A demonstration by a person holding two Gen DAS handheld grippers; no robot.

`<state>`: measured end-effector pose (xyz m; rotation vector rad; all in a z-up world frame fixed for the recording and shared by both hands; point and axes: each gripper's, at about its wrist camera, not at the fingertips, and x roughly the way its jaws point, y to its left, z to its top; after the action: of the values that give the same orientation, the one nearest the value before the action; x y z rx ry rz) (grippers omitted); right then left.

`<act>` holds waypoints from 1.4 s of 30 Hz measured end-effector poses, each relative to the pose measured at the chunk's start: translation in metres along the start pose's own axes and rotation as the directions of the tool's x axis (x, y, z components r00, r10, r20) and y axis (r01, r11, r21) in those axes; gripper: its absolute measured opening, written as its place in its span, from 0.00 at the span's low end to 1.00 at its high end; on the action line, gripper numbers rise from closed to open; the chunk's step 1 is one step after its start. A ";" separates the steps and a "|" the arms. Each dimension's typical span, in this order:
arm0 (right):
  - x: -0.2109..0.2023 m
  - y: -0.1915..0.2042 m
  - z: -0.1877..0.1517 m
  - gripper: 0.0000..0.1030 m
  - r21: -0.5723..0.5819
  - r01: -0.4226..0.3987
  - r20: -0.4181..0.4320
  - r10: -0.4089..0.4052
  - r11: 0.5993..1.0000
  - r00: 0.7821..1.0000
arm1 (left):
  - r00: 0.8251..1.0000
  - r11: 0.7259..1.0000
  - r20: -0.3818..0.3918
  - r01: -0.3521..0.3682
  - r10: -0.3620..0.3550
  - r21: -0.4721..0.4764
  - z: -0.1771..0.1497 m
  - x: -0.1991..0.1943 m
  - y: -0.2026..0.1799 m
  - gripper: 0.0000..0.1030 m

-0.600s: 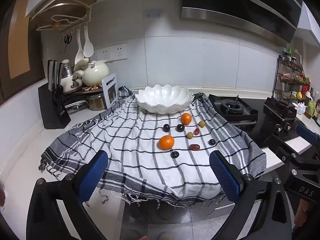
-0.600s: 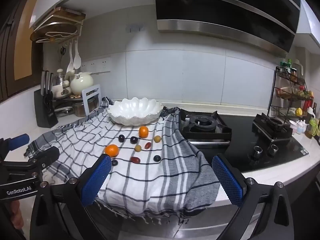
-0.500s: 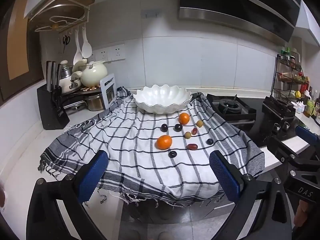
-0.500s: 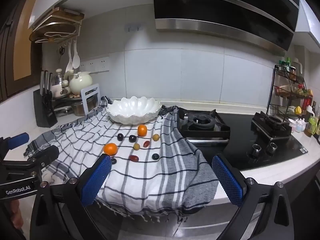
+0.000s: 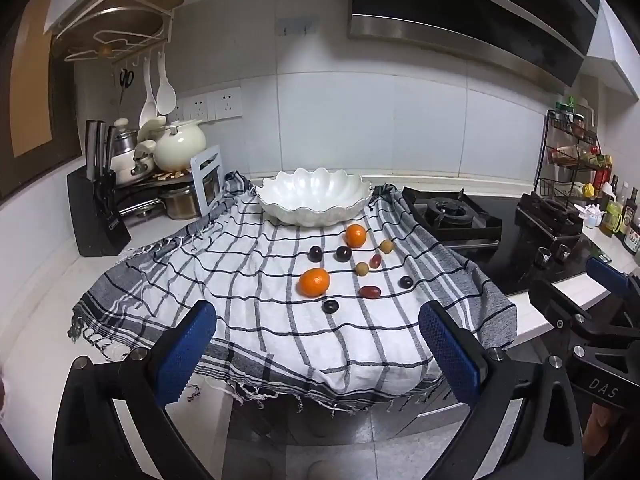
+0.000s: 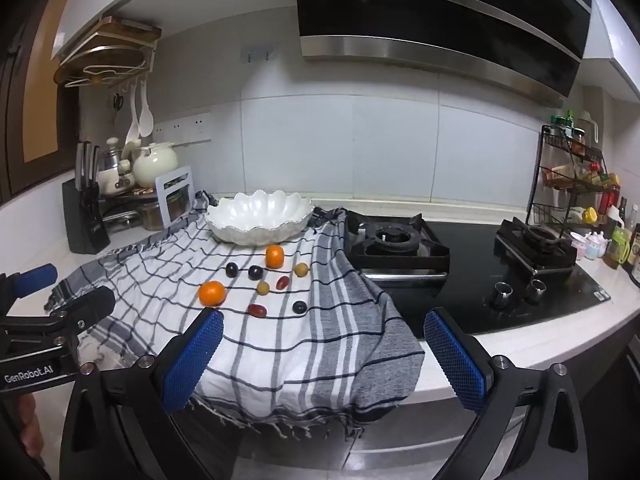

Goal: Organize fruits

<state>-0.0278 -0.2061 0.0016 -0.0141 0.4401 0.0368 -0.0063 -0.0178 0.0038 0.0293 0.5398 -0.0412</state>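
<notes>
1. My left gripper [image 5: 320, 346] hangs short of the counter edge, tilted down, with its two blue pads spread wide and nothing between them.
2. My right gripper [image 6: 324, 350] sits the same way to the right of it, pads spread wide and empty; from the left camera I see its black frame at the right edge.
3. The checked cloth [image 5: 248, 280] covers the counter and droops over the front edge, its fringe hanging.
4. One white scalloped bowl [image 5: 314, 200] stands on the far part of the cloth, and I see no fruit in it.
5. I count ten fruits, all lying loose on the cloth in front of the bowl.
6. Two are mandarins: the near mandarin [image 5: 315, 282] lies toward the middle, the far mandarin [image 5: 355, 235] just in front of the bowl.
7. Four are dark grapes: two dark grapes [image 5: 315, 254] side by side left of the far mandarin, one more [image 5: 406, 282] at the right, and the nearest one [image 5: 331, 306] closest to my pads.
8. Two are red grapes: one [image 5: 370, 291] near the front, one [image 5: 375, 261] further back.
9. Two are yellow-green grapes [image 5: 362, 268], the second [image 5: 386, 246] right of the far mandarin.
10. One gas hob [image 6: 460, 264] with two burners lies right of the cloth, which overlaps its left edge.
11. One knife block [image 5: 96, 216] stands at the left.
</notes>
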 end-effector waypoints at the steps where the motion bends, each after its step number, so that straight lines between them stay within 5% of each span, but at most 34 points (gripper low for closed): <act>1: 0.000 0.000 0.000 0.99 -0.002 0.001 0.002 -0.001 1.000 1.000 | 1.000 1.000 0.001 0.002 -0.002 0.001 0.000 0.000 0.000 1.00; 42: -0.006 -0.003 0.004 0.99 -0.014 -0.009 0.022 0.009 1.000 1.000 | 1.000 1.000 0.023 -0.005 0.005 -0.008 0.008 -0.011 -0.002 1.00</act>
<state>-0.0318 -0.2093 0.0079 -0.0250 0.4183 0.0489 -0.0119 -0.0200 0.0166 0.0224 0.5170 -0.0348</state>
